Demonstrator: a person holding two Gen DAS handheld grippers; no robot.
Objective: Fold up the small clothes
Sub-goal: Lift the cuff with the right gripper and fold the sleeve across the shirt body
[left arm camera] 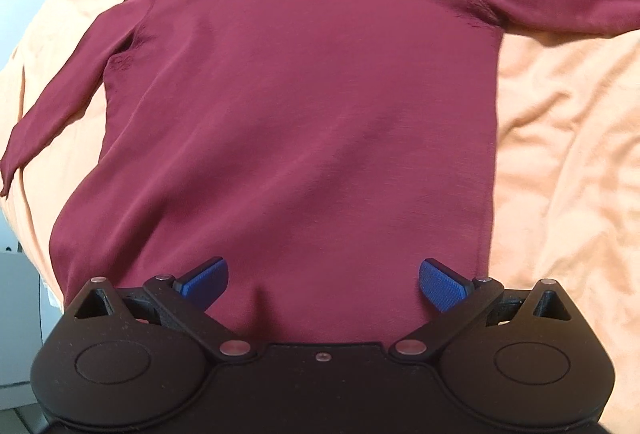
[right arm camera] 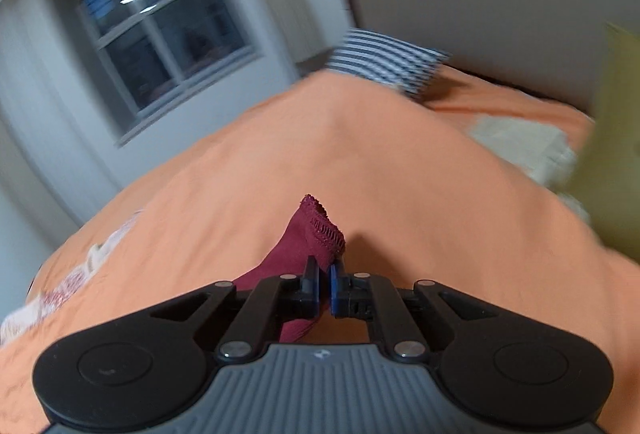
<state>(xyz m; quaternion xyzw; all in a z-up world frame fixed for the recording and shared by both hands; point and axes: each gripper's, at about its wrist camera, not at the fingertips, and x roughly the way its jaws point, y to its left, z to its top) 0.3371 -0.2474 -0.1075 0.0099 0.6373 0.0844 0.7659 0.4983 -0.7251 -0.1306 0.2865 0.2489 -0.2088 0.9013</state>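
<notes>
While one maroon top (left arm camera: 296, 105) lies flat, right gripper (right arm camera: 324, 286) pinching cuff (right arm camera: 324, 230)

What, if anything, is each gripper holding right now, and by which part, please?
The right gripper is shut on the maroon top, pinching a stitched sleeve cuff. The left gripper is open over the hem, holding nothing.

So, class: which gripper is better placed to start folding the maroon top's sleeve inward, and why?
Right. The right gripper is shut on a hemmed edge of the maroon top, probably its sleeve cuff; the left gripper hangs open near the hem.
</notes>
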